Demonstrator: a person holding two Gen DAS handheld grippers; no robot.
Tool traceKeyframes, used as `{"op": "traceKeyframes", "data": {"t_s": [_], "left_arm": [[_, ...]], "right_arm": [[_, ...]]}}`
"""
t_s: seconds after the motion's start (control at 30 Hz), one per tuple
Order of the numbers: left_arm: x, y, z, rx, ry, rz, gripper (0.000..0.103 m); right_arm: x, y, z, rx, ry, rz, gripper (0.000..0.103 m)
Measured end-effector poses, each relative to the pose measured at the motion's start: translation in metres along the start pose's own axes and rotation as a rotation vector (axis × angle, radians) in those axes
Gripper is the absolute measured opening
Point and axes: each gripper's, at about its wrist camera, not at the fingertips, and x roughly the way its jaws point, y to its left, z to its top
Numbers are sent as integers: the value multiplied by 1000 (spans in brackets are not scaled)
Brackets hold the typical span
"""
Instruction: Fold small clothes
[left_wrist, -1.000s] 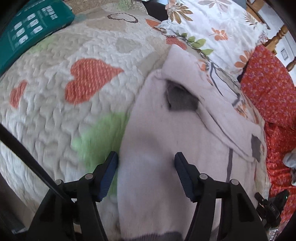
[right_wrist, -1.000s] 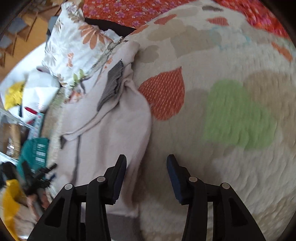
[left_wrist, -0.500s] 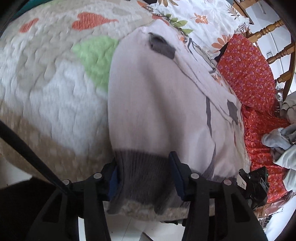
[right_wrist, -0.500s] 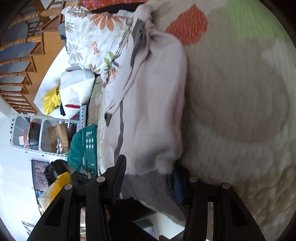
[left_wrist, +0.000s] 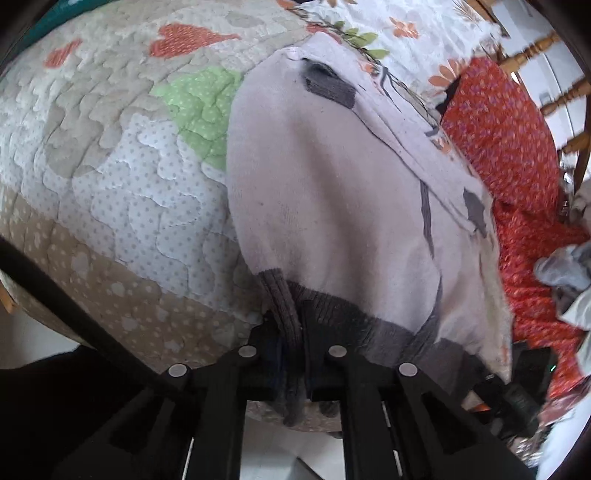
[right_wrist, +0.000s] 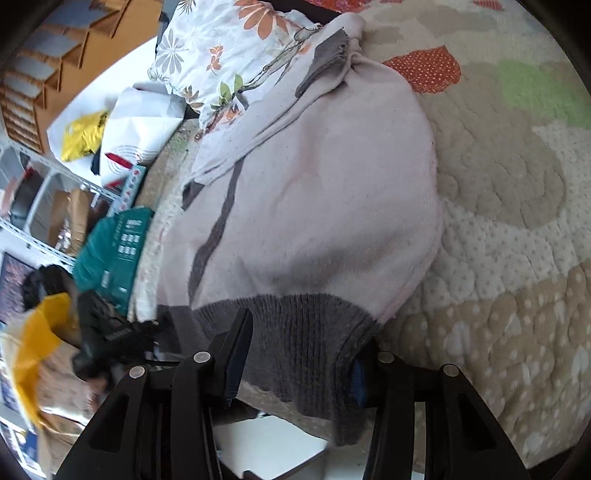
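A pale pink sweater (left_wrist: 332, 206) with a dark grey ribbed hem lies on the quilted bed cover (left_wrist: 110, 166); it also shows in the right wrist view (right_wrist: 314, 206). My left gripper (left_wrist: 291, 339) is shut on the left corner of the grey hem (left_wrist: 284, 314) at the bed's near edge. My right gripper (right_wrist: 295, 358) is open, its fingers astride the grey hem (right_wrist: 295, 332) at the other corner. A grey cuff (left_wrist: 328, 85) lies folded at the far end.
A floral pillow (right_wrist: 221, 48) lies beyond the sweater. A red patterned blanket (left_wrist: 517, 155) with grey clothes (left_wrist: 565, 273) is at the right. A teal box (right_wrist: 114, 251), shelves and bags stand off the bed.
Both grippers moved back to the sweater's hem at the bed's edge. The left gripper closed on the hem. The right one stays open around it.
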Motion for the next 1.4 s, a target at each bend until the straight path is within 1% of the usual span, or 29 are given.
{"op": "traceKeyframes", "data": {"t_s": [0.03, 0.07, 0.13, 0.2, 0.3, 0.33, 0.4, 0.5, 0.57, 0.63, 0.7, 0.77, 0.8, 0.83, 0.87, 0.93, 0.97, 1.07, 1.1, 1.13, 1.2, 1.23, 1.27, 1.33, 1.37, 1.4], "left_arm": [[-3, 0, 1, -2, -4, 11, 6], [-6, -1, 2, 0, -11, 20, 6], [-18, -4, -1, 12, -36, 25, 5], [-31, -6, -9, 20, -55, 17, 5], [-52, -1, -25, 23, -79, -8, 5], [-58, 2, -31, 22, -88, -19, 3], [-62, 6, -38, 13, -95, -22, 3], [-63, 10, -42, -15, -96, -37, 3], [-64, 10, -37, -25, -98, -33, 3], [-64, 10, -28, -39, -102, -34, 3], [-64, 7, -11, -51, -111, -40, 3], [-62, -1, 15, -50, -124, -44, 3], [-61, -6, 26, -45, -132, -46, 3], [-60, -13, 43, -36, -145, -47, 3], [-58, -18, 55, -31, -154, -48, 3], [-53, -33, 92, -21, -179, -51, 3], [-48, -43, 116, -18, -194, -46, 3], [-33, -63, 167, -12, -228, -23, 3], [-21, -74, 190, -6, -247, -6, 3], [-12, -81, 204, 5, -260, 8, 4], [9, -89, 229, 16, -283, 33, 4], [22, -89, 240, 5, -283, 32, 5], [34, -86, 246, -12, -275, 36, 5], [53, -81, 249, -26, -250, 59, 8], [61, -80, 250, -29, -230, 84, 8], [68, -79, 253, -30, -209, 104, 9]], "right_arm": [[0, 0, 1, -13, 2, -33, 20], [0, 0, 2, -30, 11, -67, 6], [-4, -8, 6, 4, 22, -38, 6], [-14, -15, 2, 54, 22, 16, 6], [-33, -15, -15, 61, 35, 72, 5], [-39, -15, -21, 57, 40, 79, 5], [-50, -16, -37, 54, 49, 79, 5], [-57, -19, -44, 71, 55, 95, 5], [-57, -16, -42, 77, 62, 99, 5], [-57, -10, -32, 68, 69, 111, 5], [-60, 0, -18, 52, 65, 121, 5], [-63, 8, -3, 35, 55, 126, 5], [-65, 13, 12, 25, 41, 131, 5], [-67, 17, 21, 23, 32, 132, 5], [-68, 21, 38, 21, 16, 136, 5], [-68, 30, 64, 18, -10, 134, 5], [-67, 35, 84, 8, -29, 125, 5], [-58, 39, 134, 17, -69, 99, 5], [-51, 35, 157, 37, -84, 100, 5], [-45, 30, 174, 56, -98, 95, 6], [-21, 13, 213, 88, -113, 50, 8], [-9, 1, 225, 107, -105, 22, 9], [7, -16, 237, 155, -97, -19, 9], [22, -37, 243, 211, -82, -39, 10], [25, -42, 245, 224, -76, -36, 10], [27, -46, 246, 232, -70, -25, 13]]}}
